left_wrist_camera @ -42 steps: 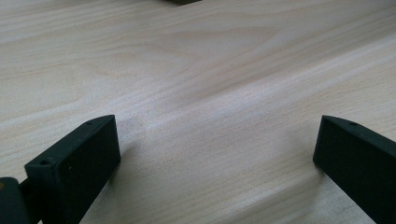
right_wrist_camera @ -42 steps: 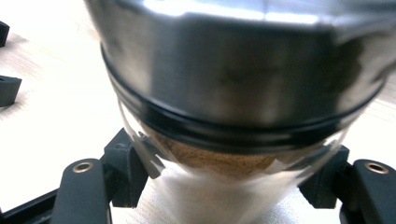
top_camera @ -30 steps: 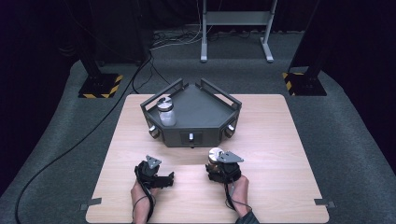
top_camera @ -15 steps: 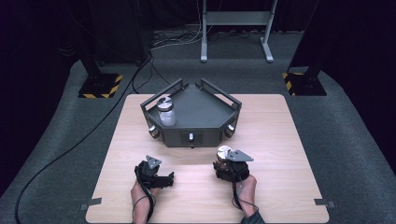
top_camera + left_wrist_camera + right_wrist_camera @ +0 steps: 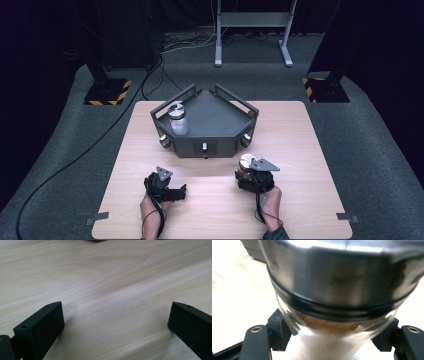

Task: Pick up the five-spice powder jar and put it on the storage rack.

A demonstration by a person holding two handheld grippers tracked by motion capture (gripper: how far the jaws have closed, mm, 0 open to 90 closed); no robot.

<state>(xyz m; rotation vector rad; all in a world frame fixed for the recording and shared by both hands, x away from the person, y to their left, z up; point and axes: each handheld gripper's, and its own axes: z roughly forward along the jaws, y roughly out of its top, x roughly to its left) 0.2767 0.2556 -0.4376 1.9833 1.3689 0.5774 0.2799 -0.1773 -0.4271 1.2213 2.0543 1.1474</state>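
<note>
The right gripper is clamped on a steel-lidded spice jar, just short of the grey tray, where another jar already stands. The left gripper, jaws apart, holds nothing.

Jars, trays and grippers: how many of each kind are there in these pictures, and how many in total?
Jars: 2, one standing in the grey tray's left corner, one with brown powder between the right gripper's jaws.
Trays: 1, the grey tray.
Grippers: 2, the left gripper and the right gripper.
Total: 5.
</note>
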